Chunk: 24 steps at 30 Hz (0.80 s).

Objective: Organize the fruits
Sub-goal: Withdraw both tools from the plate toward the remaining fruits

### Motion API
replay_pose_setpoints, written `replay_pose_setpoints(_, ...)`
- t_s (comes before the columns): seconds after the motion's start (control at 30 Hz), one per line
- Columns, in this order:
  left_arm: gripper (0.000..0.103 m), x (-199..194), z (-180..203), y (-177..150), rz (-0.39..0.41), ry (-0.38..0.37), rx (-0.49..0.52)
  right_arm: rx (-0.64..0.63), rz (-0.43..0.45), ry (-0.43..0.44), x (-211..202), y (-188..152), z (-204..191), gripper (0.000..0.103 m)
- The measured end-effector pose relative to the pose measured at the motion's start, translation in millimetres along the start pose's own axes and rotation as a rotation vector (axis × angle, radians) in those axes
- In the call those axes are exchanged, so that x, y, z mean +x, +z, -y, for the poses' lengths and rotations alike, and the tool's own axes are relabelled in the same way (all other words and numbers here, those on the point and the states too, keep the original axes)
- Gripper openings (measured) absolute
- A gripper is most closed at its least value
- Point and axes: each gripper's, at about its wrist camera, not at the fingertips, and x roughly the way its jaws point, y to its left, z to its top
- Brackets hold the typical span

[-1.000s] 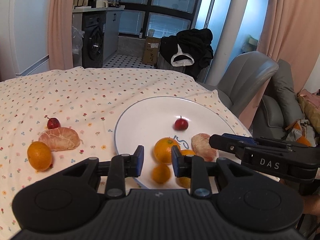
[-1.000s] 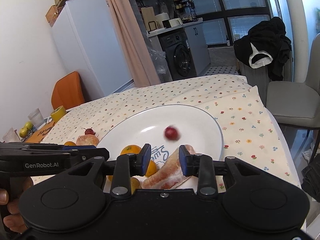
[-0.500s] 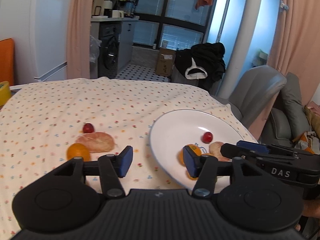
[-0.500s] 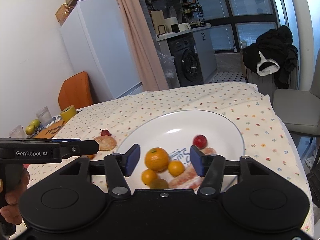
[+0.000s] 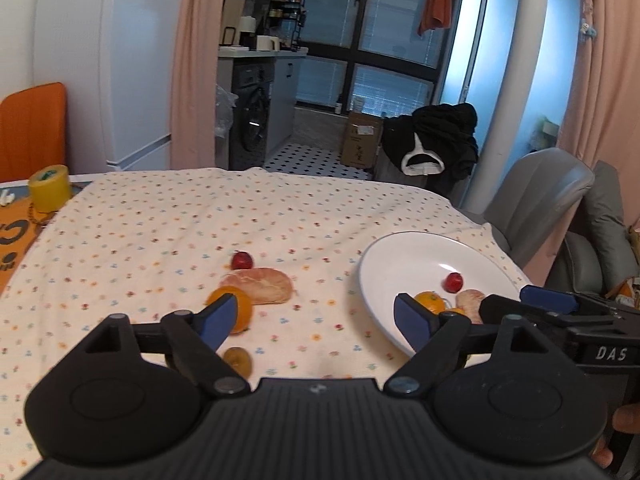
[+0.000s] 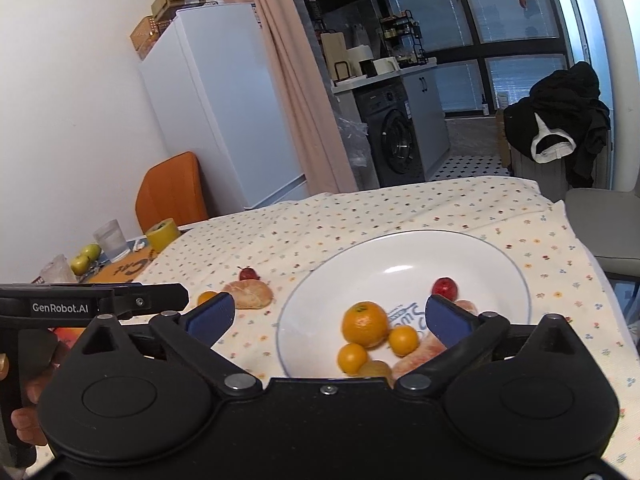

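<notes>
Blue-padded jaws wide apart on left gripper point(image 5: 314, 318) & right gripper point(image 6: 326, 316), both empty, above plate point(image 6: 500, 252).

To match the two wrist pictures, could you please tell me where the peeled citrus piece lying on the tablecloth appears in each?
Left wrist: peeled citrus piece, centre, above the left finger.
Right wrist: left of centre, beside the plate.
Shared landmark: small red fruit just behind it.

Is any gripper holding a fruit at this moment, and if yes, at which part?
No. The left gripper and the right gripper both stand open with nothing between the fingers; the fruits lie on the plate and the tablecloth.
</notes>
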Motion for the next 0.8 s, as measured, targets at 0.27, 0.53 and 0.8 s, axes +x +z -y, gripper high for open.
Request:
replay_pose_setpoints(0.27,0.089,-11,-13,-9,-0.009,0.035,0.007,-0.015,-0.015,0.006,5,0,-17,0.103)
replay_pose_setpoints(0.53,0.089,-13,-30,-19,-0.023,0.059,-0.015,-0.030,-0.035,0.009,8,-5,-27,0.103)
replay_pose_setpoints(0.8,0.089,-11,-41,-27,-0.040,0.077,-0.020,-0.028,-0.096,0.048,19,-7,-36,0.103)
